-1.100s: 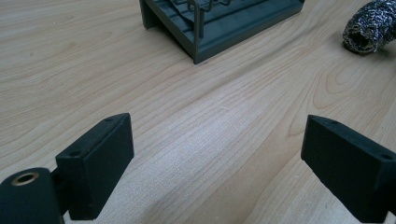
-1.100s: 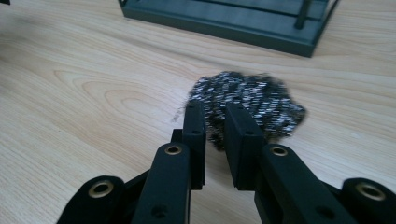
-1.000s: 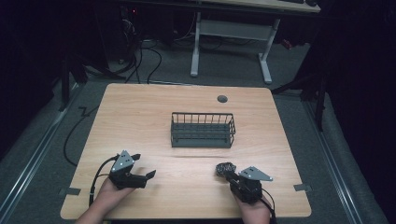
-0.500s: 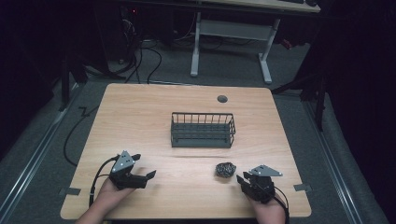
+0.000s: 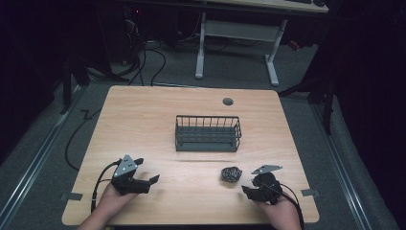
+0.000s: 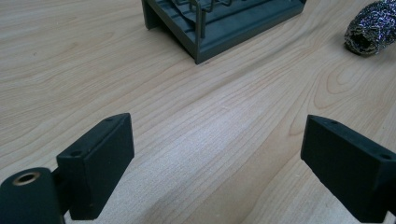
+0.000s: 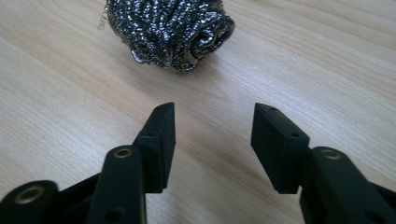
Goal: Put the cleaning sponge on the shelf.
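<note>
A ball of steel wool point(image 5: 230, 174) lies on the wooden table point(image 5: 143, 120), right of centre near the front edge. My right gripper point(image 5: 249, 186) rests just to its right, pointing at it with its jaws open and nothing between them. In the right gripper view the steel wool point(image 7: 170, 32) sits a short way beyond the open gripper point(image 7: 215, 135). My left gripper point(image 5: 146, 170) sits at the front left with its jaws spread wide and empty, as the left gripper view point(image 6: 224, 158) confirms. A dark wire basket point(image 5: 208, 133) stands mid-table and looks empty.
The left gripper view has the basket point(image 6: 219, 23) ahead and the steel wool point(image 6: 371, 29) far right. A round cable hole point(image 5: 228, 101) sits near the table's back edge. A white-legged desk point(image 5: 234, 28) and cables stand on the floor behind.
My right gripper has drawn back to the right, away from the steel wool, which stays on the table. The left gripper has not moved.
</note>
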